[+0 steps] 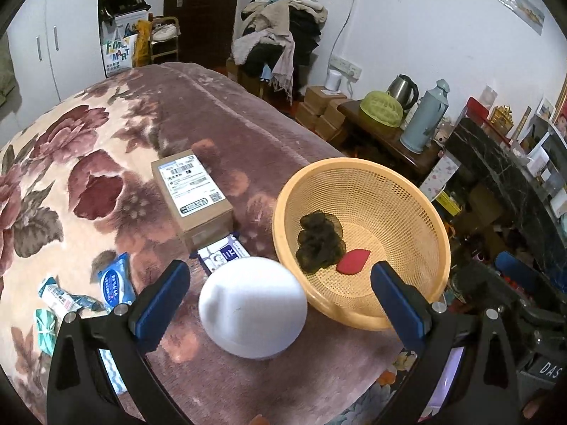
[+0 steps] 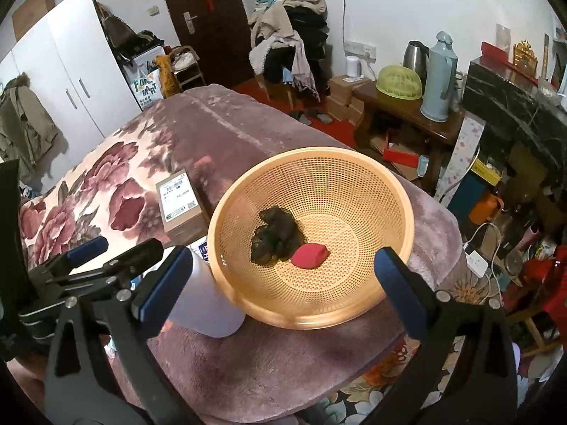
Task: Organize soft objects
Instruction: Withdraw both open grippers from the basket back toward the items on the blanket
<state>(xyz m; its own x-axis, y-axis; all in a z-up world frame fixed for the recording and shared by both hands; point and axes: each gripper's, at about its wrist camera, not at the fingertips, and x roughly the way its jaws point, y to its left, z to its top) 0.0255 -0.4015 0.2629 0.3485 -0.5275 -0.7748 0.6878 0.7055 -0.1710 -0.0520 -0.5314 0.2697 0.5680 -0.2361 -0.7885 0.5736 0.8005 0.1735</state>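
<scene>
right tool (image 2: 280,272) above red sponge (image 2: 310,255)

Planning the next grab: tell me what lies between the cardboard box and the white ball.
A blue-and-white packet lies between the box and ball, in the left wrist view.

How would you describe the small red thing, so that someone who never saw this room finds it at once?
Look at the bed with the flowered blanket; on its near end sits a round orange mesh basket. Inside lie only two things, side by side. The red pad is small, smooth and bright, while its neighbour, the dark clump, is larger and crumpled.
</scene>
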